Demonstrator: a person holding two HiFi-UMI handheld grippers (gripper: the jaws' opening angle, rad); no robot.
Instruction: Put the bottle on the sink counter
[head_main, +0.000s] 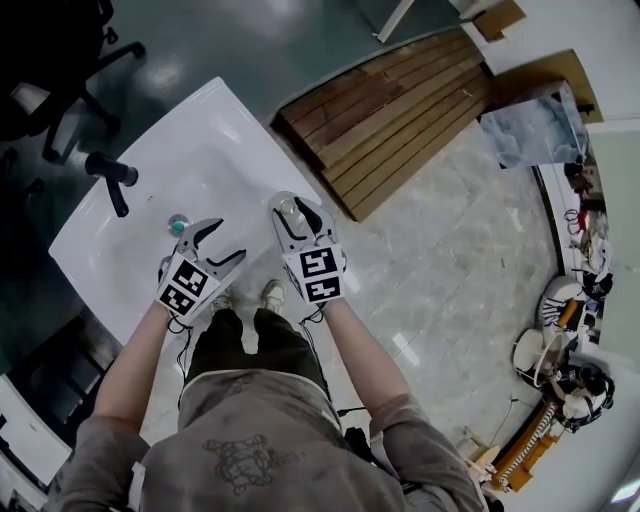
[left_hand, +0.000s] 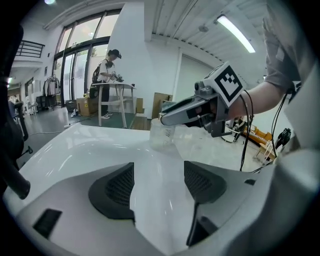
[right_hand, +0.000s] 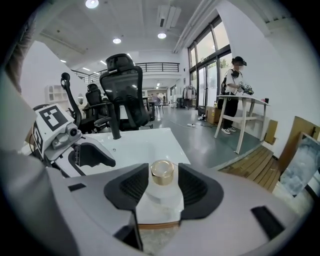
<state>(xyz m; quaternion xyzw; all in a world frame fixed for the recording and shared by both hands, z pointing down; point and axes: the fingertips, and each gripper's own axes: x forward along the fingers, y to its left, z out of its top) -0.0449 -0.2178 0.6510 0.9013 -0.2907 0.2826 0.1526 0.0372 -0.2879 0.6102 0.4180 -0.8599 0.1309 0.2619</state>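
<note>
White sink worktop (head_main: 205, 135) is viewed from above, with a black faucet (head_main: 108, 172) at one side. Both forearms are held forward, side by side, angled downward. Right tongs (head_main: 293, 210) are parted around the gold-capped clear bottle (right_hand: 162, 174), upright at the worktop's edge. Left tongs (head_main: 229, 240) are open and empty, just beside the drain (head_main: 178, 225).

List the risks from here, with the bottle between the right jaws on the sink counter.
1. The bottle seems to stand right by the sink counter's edge, with the floor beyond; a nudge could send it off.
2. It sits between the right gripper's jaws; a skewed pull-back could catch it and tip it.
3. The left gripper, open and empty, hovers close beside and could clip it.
</note>
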